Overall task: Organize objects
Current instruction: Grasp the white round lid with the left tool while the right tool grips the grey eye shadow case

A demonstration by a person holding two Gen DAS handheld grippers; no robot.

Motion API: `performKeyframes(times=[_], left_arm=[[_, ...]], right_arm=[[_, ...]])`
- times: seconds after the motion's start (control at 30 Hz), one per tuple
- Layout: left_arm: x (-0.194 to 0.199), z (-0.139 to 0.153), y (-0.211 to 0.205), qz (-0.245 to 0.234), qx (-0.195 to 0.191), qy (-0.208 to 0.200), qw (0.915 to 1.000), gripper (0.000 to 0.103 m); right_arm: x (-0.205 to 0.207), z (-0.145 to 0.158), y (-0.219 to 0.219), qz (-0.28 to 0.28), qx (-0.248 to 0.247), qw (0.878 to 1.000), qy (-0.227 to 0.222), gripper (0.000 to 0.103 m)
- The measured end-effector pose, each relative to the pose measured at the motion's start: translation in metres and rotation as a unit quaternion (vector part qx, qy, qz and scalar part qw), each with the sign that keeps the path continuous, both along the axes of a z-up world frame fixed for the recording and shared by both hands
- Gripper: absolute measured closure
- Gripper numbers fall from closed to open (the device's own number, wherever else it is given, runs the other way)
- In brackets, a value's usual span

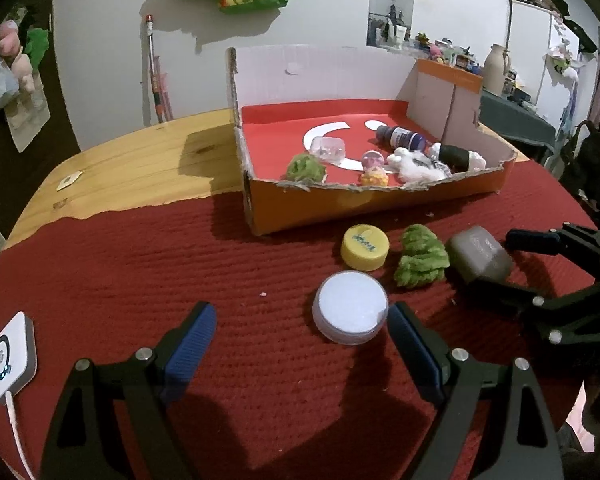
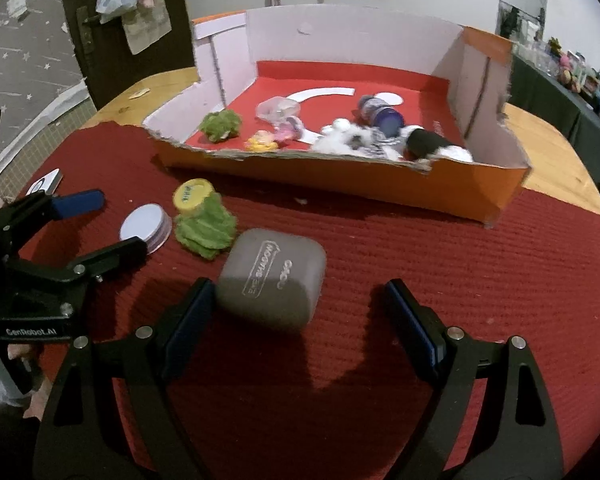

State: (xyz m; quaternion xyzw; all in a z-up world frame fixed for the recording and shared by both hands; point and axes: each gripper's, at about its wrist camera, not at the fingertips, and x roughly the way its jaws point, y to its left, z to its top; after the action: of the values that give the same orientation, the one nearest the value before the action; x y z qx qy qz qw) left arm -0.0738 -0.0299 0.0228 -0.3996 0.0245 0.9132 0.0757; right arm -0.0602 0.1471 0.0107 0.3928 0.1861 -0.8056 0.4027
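On the red mat lie a white round lidded jar (image 1: 350, 307), a yellow cap (image 1: 365, 247), a green fuzzy piece (image 1: 420, 257) and a grey rounded case (image 1: 479, 254). My left gripper (image 1: 302, 334) is open, with the jar just ahead near its right finger. My right gripper (image 2: 299, 312) is open, and the grey case (image 2: 274, 278) sits between its fingers, close to the left one. The open orange cardboard box (image 1: 340, 204) holds a green ball, small toys, a dark bottle and white fluff. The right gripper also shows in the left wrist view (image 1: 496, 258), its fingers around the case.
A white square device (image 1: 10, 356) with a cable lies at the mat's left edge. Bare wooden table (image 1: 140, 168) extends behind the mat. The box (image 2: 380, 186) has torn front walls and tall back walls. A wall and a door stand behind.
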Motion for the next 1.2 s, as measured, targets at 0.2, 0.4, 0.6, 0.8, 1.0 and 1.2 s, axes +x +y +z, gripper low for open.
performKeyframes(times=[0.2,0.4,0.6,0.8,1.0,1.2], left_arm=[[-0.003,-0.002,0.002,-0.014,0.008,-0.006,0.9998,0.017],[-0.003,-0.003,0.003,-0.021,0.015,-0.011,0.9996,0.020],[-0.002,-0.003,0.004,-0.031,0.021,-0.009,0.9993,0.033],[0.001,-0.002,0.010,-0.061,0.035,-0.002,0.9975,0.061],[0.006,0.003,0.016,-0.072,0.035,0.006,0.9968,0.061],[0.006,0.008,0.017,-0.069,0.036,0.011,0.9969,0.061]], right_arm=[[-0.013,0.002,0.014,-0.005,-0.013,1.000,-0.023,0.017],[-0.011,0.003,0.004,0.014,-0.007,1.000,-0.016,0.017],[-0.009,0.001,-0.006,0.023,0.009,1.000,0.013,0.018],[-0.004,-0.001,-0.015,0.054,0.009,0.998,0.022,0.054],[0.000,0.002,-0.011,0.064,-0.006,0.998,0.019,0.054],[0.000,0.007,-0.004,0.061,-0.014,0.998,0.017,0.054]])
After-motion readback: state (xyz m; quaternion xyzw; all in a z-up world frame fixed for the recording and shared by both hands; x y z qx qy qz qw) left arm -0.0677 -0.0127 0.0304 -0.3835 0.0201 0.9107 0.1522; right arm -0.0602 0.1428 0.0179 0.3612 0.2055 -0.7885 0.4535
